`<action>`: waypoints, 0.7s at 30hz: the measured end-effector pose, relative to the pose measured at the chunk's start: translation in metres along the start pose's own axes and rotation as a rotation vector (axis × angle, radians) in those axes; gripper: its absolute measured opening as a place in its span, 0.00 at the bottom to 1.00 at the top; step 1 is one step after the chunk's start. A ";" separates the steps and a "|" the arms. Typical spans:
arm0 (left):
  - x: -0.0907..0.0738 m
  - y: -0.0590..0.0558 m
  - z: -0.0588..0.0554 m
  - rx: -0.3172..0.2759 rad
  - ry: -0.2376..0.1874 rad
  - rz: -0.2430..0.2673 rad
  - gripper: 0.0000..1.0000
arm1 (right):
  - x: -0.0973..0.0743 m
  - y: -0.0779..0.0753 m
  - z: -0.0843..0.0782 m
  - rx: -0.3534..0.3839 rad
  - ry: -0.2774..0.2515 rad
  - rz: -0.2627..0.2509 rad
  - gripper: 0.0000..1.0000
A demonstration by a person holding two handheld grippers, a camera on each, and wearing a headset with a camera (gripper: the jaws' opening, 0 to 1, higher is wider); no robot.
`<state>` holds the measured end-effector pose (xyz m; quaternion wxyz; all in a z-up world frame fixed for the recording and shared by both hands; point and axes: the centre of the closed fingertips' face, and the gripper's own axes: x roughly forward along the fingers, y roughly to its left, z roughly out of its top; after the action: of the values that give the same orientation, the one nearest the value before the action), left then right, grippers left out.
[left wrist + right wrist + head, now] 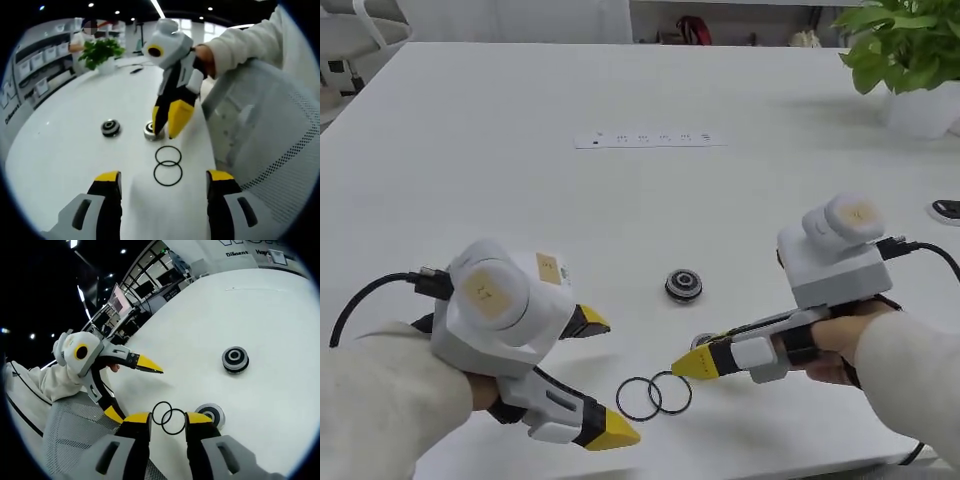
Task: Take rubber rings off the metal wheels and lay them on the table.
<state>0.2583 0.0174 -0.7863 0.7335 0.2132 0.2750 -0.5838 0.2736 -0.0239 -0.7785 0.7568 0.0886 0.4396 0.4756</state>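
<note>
The left claw [605,378] is low at the left, over the front of the white bench [520,150]. Its two yellow-tipped jaws are spread wide apart and hold nothing.

Just to its right, two black rubber rings [655,396] lie flat on the bench. They sit side by side in a short row from left to right, and one ring lies a little over the other. In the left gripper view the rings are out in front of the wide jaws.

Next comes the right claw [692,366]. It points left, at the rings. Its jaws are only a little way apart and there is nothing between them. A small silver wheel [703,343] sits right by its tip, partly hidden behind it.

A bit farther back is a second metal wheel [684,285], flat on the bench with its round face up and a dark band around it.

Far off at the right, a white pot [920,110] holds a green plant [900,40].
</note>
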 end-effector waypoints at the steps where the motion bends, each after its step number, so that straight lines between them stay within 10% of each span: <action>1: 0.000 0.000 0.000 -0.002 0.000 0.001 0.70 | -0.002 -0.001 0.002 -0.003 -0.010 -0.002 0.24; 21: -0.005 0.010 -0.011 -0.048 0.033 0.057 0.70 | -0.030 -0.013 0.041 -0.059 -0.179 -0.043 0.27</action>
<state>0.2653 0.0307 -0.7916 0.7502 0.2130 0.2945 -0.5523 0.3074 -0.0434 -0.7437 0.8054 0.0989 0.3578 0.4622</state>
